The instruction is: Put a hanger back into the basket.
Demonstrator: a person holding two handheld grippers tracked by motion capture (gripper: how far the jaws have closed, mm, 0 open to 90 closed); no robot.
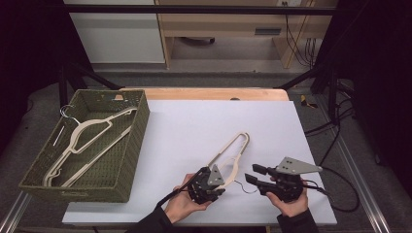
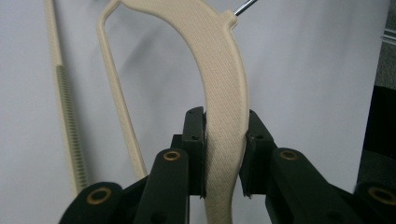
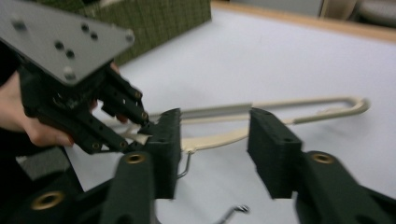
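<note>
My left gripper [image 1: 210, 180] clamps a cream hanger [image 1: 232, 154] on the white tabletop [image 1: 194, 126]; my right gripper [image 1: 254, 174] waits beside it.

My left fingers [image 2: 194, 135] pinch the hanger's curved arm. My right fingers [image 3: 271, 144] are spread wide, holding nothing. A green woven basket [image 1: 133, 145] with more hangers [image 1: 82, 141] sits at the tabletop's left edge. Beyond lie grey floor, wooden furniture and cables.
</note>
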